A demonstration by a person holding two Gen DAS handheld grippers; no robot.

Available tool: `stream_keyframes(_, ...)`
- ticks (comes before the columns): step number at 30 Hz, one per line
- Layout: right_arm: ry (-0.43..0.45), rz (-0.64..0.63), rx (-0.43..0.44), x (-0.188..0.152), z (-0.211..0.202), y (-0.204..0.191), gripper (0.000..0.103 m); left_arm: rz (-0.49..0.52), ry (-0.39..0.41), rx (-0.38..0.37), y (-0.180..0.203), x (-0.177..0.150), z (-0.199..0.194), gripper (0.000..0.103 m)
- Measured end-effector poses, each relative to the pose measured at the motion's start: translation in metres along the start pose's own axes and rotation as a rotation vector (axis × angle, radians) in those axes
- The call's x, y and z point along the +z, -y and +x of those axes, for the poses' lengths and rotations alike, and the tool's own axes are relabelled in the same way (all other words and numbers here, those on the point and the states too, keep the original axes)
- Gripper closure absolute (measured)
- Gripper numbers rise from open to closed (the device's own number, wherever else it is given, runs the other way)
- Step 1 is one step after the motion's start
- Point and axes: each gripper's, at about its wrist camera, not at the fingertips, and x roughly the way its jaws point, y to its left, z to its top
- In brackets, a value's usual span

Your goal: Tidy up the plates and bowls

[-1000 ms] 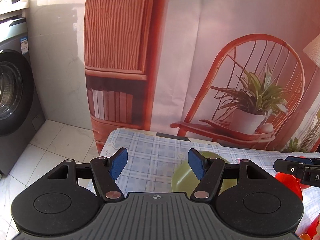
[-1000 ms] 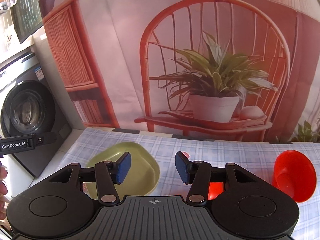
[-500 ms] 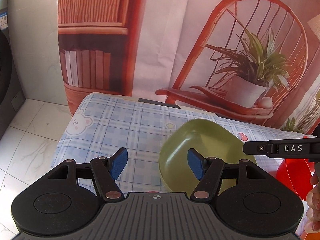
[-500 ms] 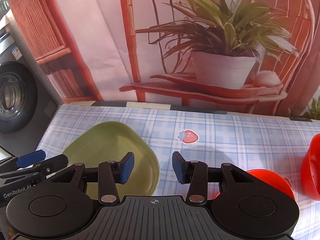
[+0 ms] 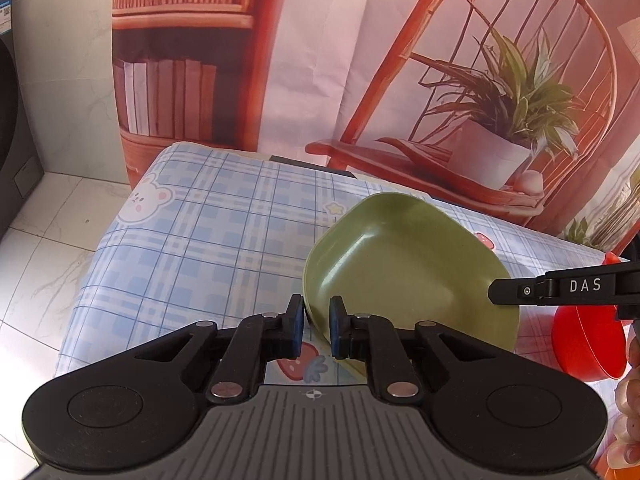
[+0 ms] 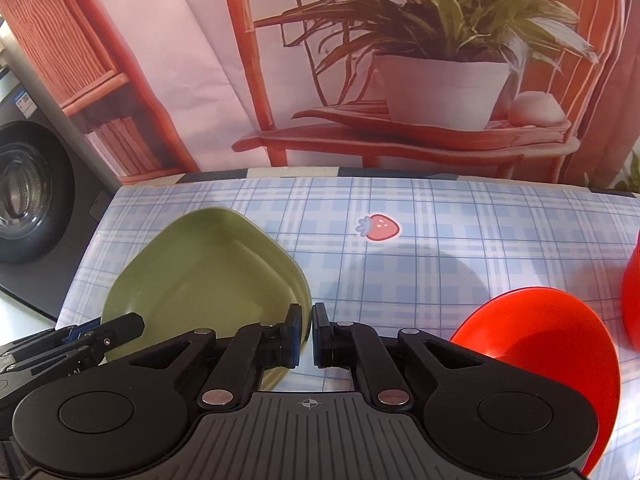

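Green plate (image 5: 404, 264) near table's (image 5: 208, 240) left edge, pinched on opposite rims by left tongs (image 5: 316, 326) and right tongs (image 6: 306, 334); red bowl (image 6: 544, 332) alongside.

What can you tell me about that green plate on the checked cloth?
The green plate is a matte olive dish, plastic by its look, squarish with rounded corners, a raised rim and nothing in it. It lies on the blue checked tablecloth. The left claw pinches its near-left rim, the right claw its right edge.
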Motion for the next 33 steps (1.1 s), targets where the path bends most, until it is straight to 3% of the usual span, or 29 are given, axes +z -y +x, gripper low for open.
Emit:
stream_keyframes(9, 0.031, 0.027, 0.07, -0.015, -0.05, -0.009, 0.098, -0.014, 0.053, 0.009, -0.002, -0.003, -0.065, 0.093)
stream_keyframes(17, 0.101, 0.043, 0.135, -0.045, -0.122, -0.005, 0.098, 0.056, 0.1, 0.032, 0.023, -0.01, -0.136, 0.093)
stream_keyframes(24, 0.181, 0.098, 0.144, -0.086, -0.185, 0.033, 0.098, 0.106, 0.117, -0.022, 0.066, -0.032, -0.174, 0.093)
stream_keyframes(33, 0.214, 0.226, 0.09, -0.154, -0.234, 0.108, 0.098, 0.193, 0.074, -0.119, 0.136, -0.079, -0.174, 0.093)
